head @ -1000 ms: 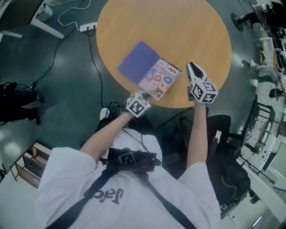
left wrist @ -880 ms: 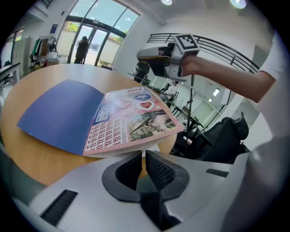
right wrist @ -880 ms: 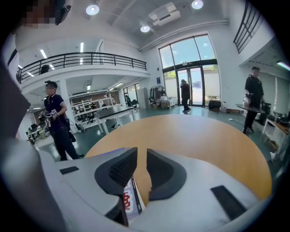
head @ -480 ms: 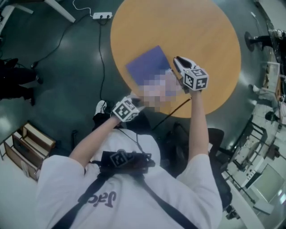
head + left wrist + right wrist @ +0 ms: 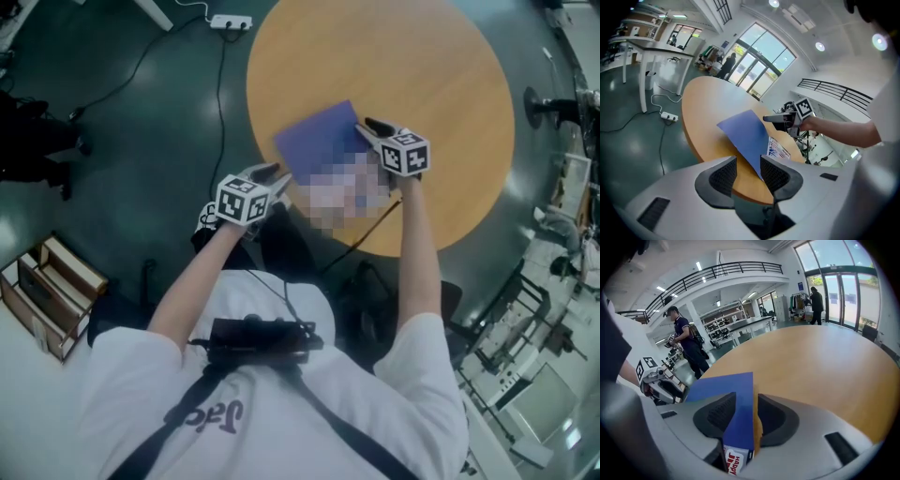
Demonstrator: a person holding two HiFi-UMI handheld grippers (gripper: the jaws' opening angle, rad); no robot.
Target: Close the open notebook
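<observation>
The notebook [image 5: 322,141] lies open near the front edge of the round wooden table [image 5: 431,84], its blue cover [image 5: 744,133] raised at a slant beside a sticker-covered page. My right gripper [image 5: 368,127] is at the notebook's right side. Its jaws are opening, and the blue cover [image 5: 721,386] stands edge-on between them with a gap at the right pad. My left gripper [image 5: 272,174] hangs off the table's left front edge, open, with nothing between its pads [image 5: 725,174]; it points at the notebook's near corner. The right gripper [image 5: 777,119] shows beyond the cover in the left gripper view.
A power strip [image 5: 230,21] and cables lie on the dark floor to the left. Wooden crates [image 5: 45,292] stand at lower left. Racks and equipment [image 5: 553,309] crowd the right side. A person [image 5: 687,345] stands in the hall behind.
My left gripper let go of the notebook's near edge, opened and swung left, off the table. My right gripper moved left and down onto the notebook's right side.
</observation>
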